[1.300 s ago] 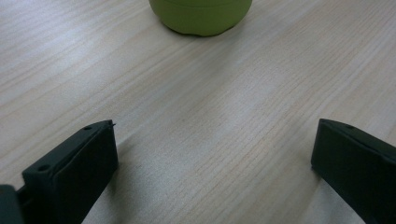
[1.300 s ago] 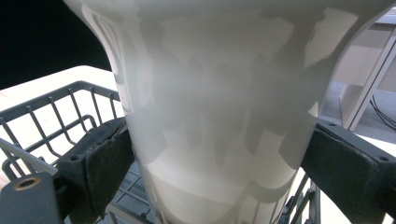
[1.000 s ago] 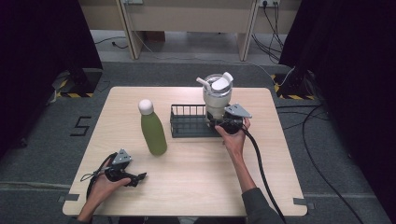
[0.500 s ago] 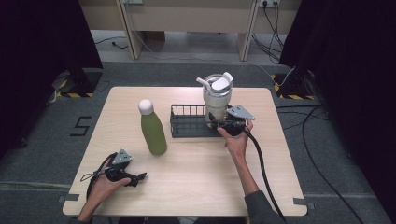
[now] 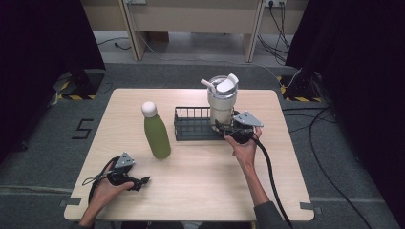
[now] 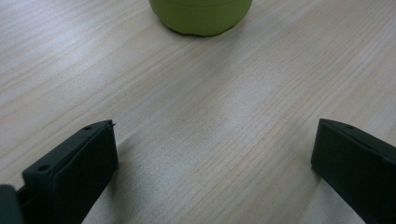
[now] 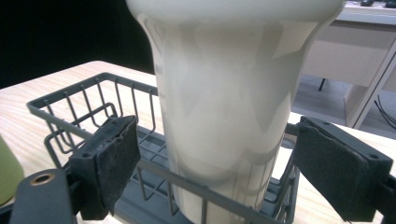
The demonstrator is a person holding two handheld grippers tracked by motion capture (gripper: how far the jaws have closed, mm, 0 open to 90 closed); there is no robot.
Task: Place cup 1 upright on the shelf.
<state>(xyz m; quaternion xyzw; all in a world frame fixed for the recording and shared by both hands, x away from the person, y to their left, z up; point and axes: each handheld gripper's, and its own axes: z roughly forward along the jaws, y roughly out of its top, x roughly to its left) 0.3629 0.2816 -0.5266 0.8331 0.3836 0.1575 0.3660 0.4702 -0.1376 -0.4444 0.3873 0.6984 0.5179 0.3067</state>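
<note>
So the work here looks like getting the cream tumbler [image 5: 222, 102] into the wire rack [image 5: 191, 125], and I'd say that part is basically done. The tumbler stands upright at the rack's right end, its base down inside the wires, white lid with a flip spout on top.

The right tongs [image 5: 225, 130] are right at the tumbler's lower body, but in the right gripper view the jaws stand spread on either side of it with a visible gap on both sides, so they're released, not squeezing anything. My guess is it's either just been let go or is about to be gripped; can't tell which. If it's a drop-off, all that's left is pulling the hand away without knocking the tumbler.

The left tongs [image 5: 125, 179] sit low at the near left corner of the surface, jaws wide apart and holding nothing. In the left gripper view you see bare wood grain between them and the bottom of the green bottle [image 5: 155, 130] further off. That bottle stands upright left of the rack, white cap on, apart from it and untouched. It might be next for the rack, since the left part of the rack is free.

The surface [image 5: 200, 181] is a light wood tabletop, pretty uncluttered. Around it there's grey carpet, dark curtains on both sides, cables trailing on the floor, and pale desks at the back.
</note>
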